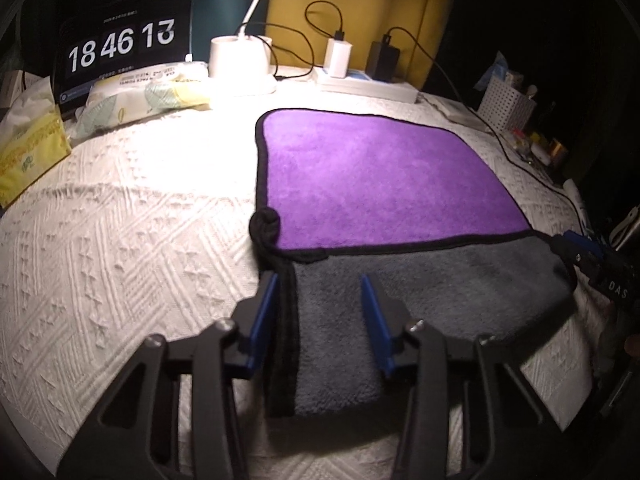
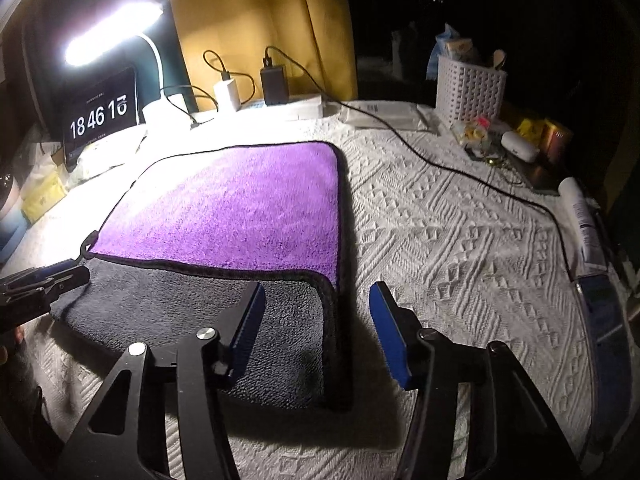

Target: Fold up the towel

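Home bedroom at night, white quilted bedspread (image 2: 440,220), desk lamp (image 2: 112,32) (lit), clock tablet (image 1: 124,44), chargers (image 1: 339,56)

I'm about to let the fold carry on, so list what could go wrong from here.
1. The purple layer's near edge falls short of the gray layer's, so the finished towel may end up uneven.
2. The left corner is bunched; pressing on could lock in a lump.
3. Both the left gripper and right gripper are open, straddling side edges; closing might pinch the bedspread too.
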Demonstrator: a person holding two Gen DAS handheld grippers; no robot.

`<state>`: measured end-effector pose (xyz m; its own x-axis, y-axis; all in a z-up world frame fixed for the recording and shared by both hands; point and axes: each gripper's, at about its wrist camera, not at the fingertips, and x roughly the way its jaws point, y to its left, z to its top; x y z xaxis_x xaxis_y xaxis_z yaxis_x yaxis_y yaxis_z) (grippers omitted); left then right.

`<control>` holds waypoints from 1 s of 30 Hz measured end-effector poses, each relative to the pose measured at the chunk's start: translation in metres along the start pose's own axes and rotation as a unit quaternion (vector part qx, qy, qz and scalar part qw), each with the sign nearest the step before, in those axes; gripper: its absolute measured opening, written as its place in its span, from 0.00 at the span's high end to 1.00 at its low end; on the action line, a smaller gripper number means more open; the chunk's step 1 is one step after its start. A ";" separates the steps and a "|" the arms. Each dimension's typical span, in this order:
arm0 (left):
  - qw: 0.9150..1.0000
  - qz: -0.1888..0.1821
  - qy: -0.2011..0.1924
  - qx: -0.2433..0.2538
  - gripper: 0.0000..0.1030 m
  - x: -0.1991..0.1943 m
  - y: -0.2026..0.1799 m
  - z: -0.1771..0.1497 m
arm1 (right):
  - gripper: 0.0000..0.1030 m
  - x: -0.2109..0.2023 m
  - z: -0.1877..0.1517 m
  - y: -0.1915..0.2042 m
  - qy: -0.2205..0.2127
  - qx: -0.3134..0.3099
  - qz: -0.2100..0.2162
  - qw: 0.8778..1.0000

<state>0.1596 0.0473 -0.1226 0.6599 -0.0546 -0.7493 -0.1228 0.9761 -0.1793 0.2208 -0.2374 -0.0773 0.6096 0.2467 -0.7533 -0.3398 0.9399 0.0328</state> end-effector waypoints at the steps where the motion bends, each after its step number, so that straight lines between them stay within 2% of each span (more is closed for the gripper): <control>1: 1.000 0.001 0.000 0.001 0.59 0.000 0.000 0.000 | 0.51 0.002 0.000 -0.001 0.003 0.000 -0.001 1.000; 2: 1.000 0.002 -0.001 0.001 0.60 0.000 0.000 0.000 | 0.52 0.005 -0.001 -0.001 0.007 -0.002 -0.002 1.000; 4: 1.000 0.006 -0.003 0.000 0.70 0.001 0.001 0.000 | 0.56 0.010 -0.002 -0.001 0.016 -0.008 -0.004 1.000; 6: 1.000 0.010 -0.005 0.004 0.73 0.001 0.000 -0.001 | 0.65 0.016 -0.004 -0.003 0.025 -0.007 -0.006 1.000; 10: 1.000 0.012 -0.004 0.009 0.77 0.001 -0.002 -0.002 | 0.69 0.019 -0.006 -0.003 0.028 -0.011 -0.005 1.000; 11: 1.000 0.011 -0.004 0.008 0.79 0.001 -0.002 -0.002 | 0.74 0.019 -0.007 -0.001 0.027 -0.015 -0.004 1.000; 13: 1.000 0.010 -0.005 0.008 0.88 0.000 -0.002 -0.002 | 0.82 0.019 -0.007 0.002 0.026 -0.024 -0.005 0.999; 15: 1.000 0.010 -0.008 0.008 0.90 -0.002 -0.002 -0.002 | 0.92 0.016 -0.007 0.004 0.020 -0.029 -0.008 0.999; 30: 0.999 0.010 -0.041 0.019 0.93 -0.024 -0.008 0.004 | 0.95 -0.021 0.006 0.012 -0.046 -0.045 -0.013 0.998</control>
<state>0.1483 0.0417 -0.1006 0.7166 -0.0199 -0.6972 -0.1090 0.9841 -0.1401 0.2082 -0.2295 -0.0570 0.6804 0.2476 -0.6897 -0.3834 0.9224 -0.0470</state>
